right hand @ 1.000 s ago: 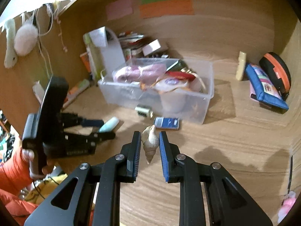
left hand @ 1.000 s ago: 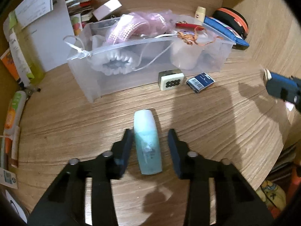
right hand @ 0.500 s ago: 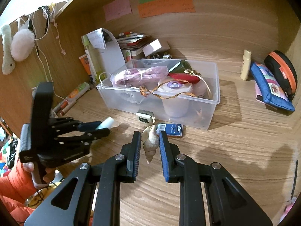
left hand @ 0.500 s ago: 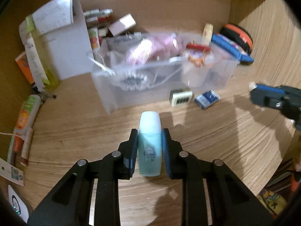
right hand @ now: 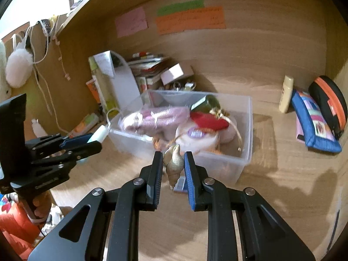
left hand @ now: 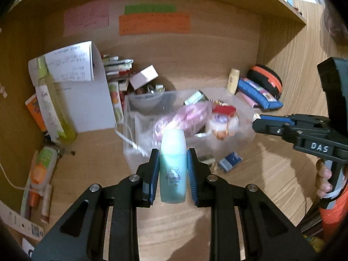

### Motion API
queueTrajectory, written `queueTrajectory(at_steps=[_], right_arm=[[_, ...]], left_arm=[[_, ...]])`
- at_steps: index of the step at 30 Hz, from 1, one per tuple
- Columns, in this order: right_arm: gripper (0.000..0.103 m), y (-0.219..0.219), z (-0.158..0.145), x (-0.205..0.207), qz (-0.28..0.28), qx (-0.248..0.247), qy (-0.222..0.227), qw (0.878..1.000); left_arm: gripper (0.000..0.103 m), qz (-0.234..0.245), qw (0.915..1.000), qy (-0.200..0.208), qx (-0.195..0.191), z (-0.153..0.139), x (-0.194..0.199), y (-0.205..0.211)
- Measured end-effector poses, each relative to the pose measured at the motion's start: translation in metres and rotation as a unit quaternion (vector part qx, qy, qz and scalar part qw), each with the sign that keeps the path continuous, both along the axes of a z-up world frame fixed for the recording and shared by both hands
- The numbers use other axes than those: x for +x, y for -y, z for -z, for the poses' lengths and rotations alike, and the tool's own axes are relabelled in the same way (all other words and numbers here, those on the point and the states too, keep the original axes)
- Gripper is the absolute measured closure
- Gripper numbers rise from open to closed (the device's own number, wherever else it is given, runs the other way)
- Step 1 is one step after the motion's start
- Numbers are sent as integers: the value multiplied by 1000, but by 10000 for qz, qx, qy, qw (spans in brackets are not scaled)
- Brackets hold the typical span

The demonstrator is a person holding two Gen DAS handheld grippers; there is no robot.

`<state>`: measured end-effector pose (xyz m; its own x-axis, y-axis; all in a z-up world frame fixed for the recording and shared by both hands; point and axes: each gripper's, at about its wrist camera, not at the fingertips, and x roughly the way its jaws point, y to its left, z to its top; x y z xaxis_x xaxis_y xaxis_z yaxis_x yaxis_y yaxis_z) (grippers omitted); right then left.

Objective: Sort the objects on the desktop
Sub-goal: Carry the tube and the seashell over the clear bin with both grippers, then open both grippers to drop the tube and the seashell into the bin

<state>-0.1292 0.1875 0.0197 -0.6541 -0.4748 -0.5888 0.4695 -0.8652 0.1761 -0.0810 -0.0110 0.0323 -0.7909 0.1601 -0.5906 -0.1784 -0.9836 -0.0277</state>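
Note:
My left gripper (left hand: 173, 163) is shut on a small teal bottle (left hand: 173, 169) with a pale cap, held above the wooden desk in front of the clear plastic bin (left hand: 130, 154). In the right wrist view that same gripper (right hand: 91, 141) shows at the left with the bottle's cap (right hand: 99, 133) sticking out. My right gripper (right hand: 173, 163) is shut on a beige spiral seashell (right hand: 173, 165), just short of the bin's near wall (right hand: 230, 169). The bin holds a pink comb, a red item, a white tub and other clutter.
A blue card box (left hand: 230, 163) and a small tile lie on the desk before the bin. Pouches (right hand: 315, 121) and a cream bottle (right hand: 286, 93) sit at the back right. A white paper holder (left hand: 87, 100), books and tubes (left hand: 41, 169) crowd the left. A hand (left hand: 324, 178) grips the right tool.
The left gripper closed on the teal bottle and lifted it off the desk toward the bin. The right gripper carried the shell closer to the bin.

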Motion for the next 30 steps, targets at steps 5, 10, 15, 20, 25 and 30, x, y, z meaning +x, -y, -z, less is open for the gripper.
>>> queueTrajectory(at_steps=[5,10,15,20,25,30], right_arm=[[85,2,-5,-23,104,40,-68,9999],[85,3,0,-50,182,-23,75,9998],[85,16,8,-75,55,-191,235,9995],[85,21,16,-78,90,-26,200,9998],[85,22,20,-80,16,-88,309,9995],[77,24,21,-79,-11,-126,349,9993]], left_arm=[[79,43,9999,-95,109,-8,-20,4],[79,-27,9997,-54,237,-10,-48,13],[79,-123,9993,30,345,-5,-78,20],[79,-15,9990,237,372,9,-90,22],[78,52,9985,353,416,13,-94,22],[69,99,9982,286,514,12,-91,24]])
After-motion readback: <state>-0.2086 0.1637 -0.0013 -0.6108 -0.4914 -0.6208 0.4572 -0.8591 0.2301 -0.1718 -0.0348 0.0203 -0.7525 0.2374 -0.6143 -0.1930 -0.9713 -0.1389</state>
